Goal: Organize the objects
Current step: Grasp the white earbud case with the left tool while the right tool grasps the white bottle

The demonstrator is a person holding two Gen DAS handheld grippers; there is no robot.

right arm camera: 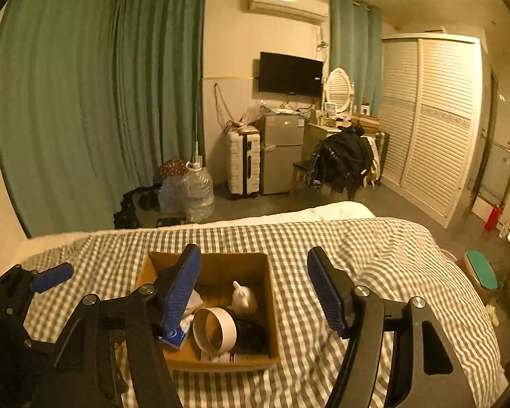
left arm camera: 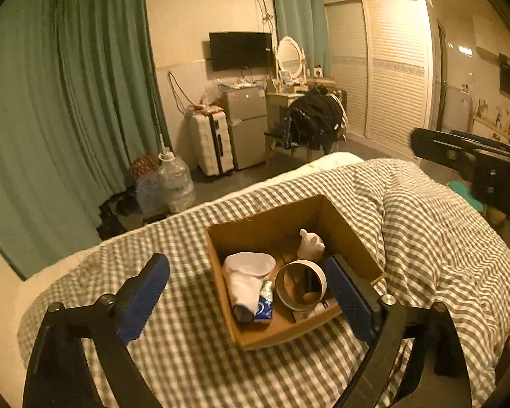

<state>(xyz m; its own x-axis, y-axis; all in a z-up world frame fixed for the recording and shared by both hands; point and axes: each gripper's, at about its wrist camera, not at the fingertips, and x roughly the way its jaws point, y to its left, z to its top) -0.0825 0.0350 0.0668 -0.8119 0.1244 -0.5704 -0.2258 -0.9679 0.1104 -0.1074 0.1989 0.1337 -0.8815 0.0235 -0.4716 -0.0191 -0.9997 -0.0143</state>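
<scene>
In the left wrist view, the left gripper stood spread wide with nothing between its blue pads — released, above the gingham-covered bed. The cardboard box sat on the quilt near the bed's middle, partly framed by the fingers. Inside it lay a white folded cloth at the left wall, a tissue packet just beside it, a tape ring tilted on edge toward the near wall, and a small white figurine toward the far right corner. The right gripper's arm crossed the right edge of the frame.

In the right wrist view, the right gripper was likewise parted and empty — its left finger overlapped the box, its right finger over bare quilt. The ring and figurine showed inside. A fingertip of the left gripper showed near the bed's left edge.
</scene>
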